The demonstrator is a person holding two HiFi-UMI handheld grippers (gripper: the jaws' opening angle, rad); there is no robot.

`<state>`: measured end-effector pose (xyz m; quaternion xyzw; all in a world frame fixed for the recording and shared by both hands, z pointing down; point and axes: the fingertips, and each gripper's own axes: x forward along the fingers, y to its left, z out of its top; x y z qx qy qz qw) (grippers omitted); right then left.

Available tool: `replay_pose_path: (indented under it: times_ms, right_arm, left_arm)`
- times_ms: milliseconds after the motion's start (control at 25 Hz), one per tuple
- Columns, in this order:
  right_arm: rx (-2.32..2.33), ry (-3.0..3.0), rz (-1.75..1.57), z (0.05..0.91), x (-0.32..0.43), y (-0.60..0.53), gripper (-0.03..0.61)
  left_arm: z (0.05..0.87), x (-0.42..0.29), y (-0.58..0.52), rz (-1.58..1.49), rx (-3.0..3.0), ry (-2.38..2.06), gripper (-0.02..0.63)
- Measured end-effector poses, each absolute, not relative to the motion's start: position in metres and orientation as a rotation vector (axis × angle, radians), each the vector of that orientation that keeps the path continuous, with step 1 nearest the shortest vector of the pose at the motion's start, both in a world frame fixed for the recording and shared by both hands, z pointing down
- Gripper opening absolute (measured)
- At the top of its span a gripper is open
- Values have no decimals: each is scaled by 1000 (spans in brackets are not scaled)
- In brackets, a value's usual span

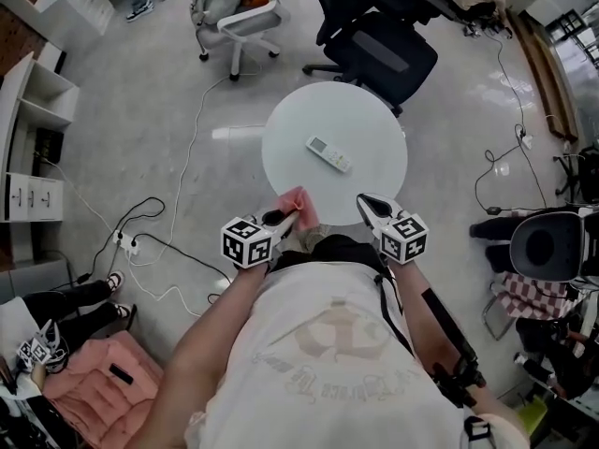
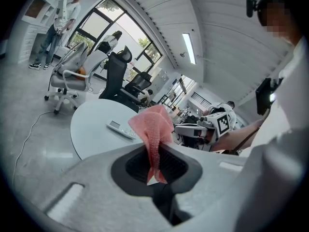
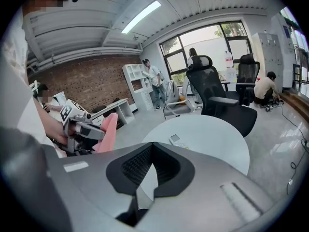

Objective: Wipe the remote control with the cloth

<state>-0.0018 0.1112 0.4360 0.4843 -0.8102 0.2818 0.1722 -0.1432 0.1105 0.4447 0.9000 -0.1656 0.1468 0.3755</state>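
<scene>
A white remote control lies near the middle of the round white table, also seen as the remote and the remote in the gripper views. My left gripper is shut on a pink cloth at the table's near edge; the cloth stands up from between its jaws. My right gripper is shut with nothing in it, over the near edge, right of the cloth. The cloth in the left gripper shows at the left of the right gripper view.
A black office chair stands behind the table and a white chair at the far left. Cables run over the floor at the left. White shelves line the left wall. People stand and sit further off.
</scene>
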Motion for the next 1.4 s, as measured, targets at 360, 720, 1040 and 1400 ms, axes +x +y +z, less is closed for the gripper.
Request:
replay_pose_path:
  times_ms: [360,720,1040,1400]
  right_arm:
    - [1274,-2218,805,477,-8,87,8]
    - [1202,-2096,772,522,14,71,8]
    - [1119,-2060,702,550,25,46,8]
    - [1015,-2063,705,580,30,38,85]
  left_arm:
    - [458,-151,87,430,2254,-442,18]
    - [475,-121,61,562,2226,-379,18]
    - [491,-94,33,709,2192,-346,18]
    - [507,-55,15,816,2154,-316,18]
